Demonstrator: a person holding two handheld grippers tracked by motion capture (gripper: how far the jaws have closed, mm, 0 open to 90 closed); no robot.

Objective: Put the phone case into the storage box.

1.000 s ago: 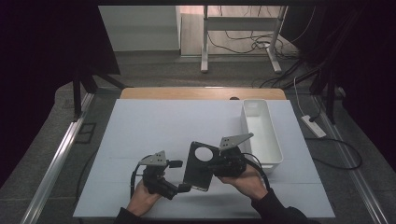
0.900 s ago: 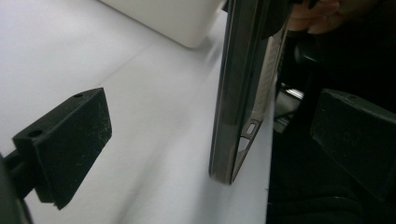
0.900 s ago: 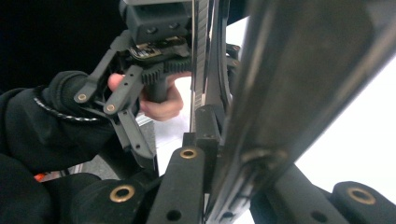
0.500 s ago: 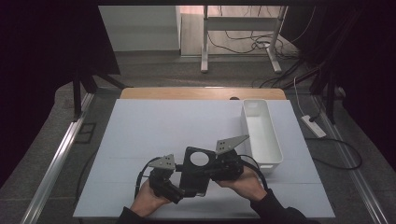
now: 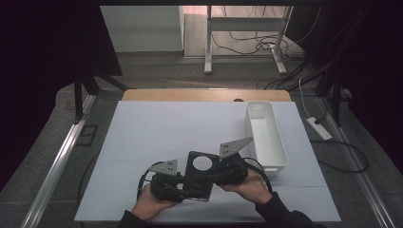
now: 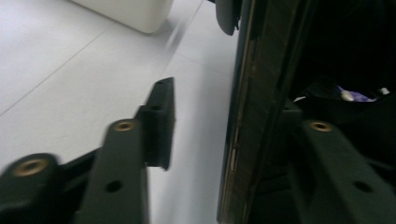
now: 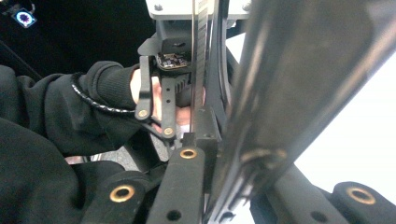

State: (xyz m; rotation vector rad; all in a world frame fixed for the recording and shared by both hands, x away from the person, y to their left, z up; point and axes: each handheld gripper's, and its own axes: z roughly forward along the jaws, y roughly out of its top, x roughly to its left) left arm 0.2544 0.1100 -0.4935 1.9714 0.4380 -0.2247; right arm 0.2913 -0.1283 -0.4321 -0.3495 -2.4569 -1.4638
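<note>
Right of the tools' black plate (image 5: 201,175), white bin (image 5: 267,135).

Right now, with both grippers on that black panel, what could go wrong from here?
1. The left gripper has just been closing on the black panel; in the left gripper view one pad stands clear of the panel edge, so the grip may not be seated and the panel could slip.
2. The right gripper clamps the panel's edge; pulling unevenly might twist it loose.
3. The white bin sits close by; a swing could knock it.
</note>
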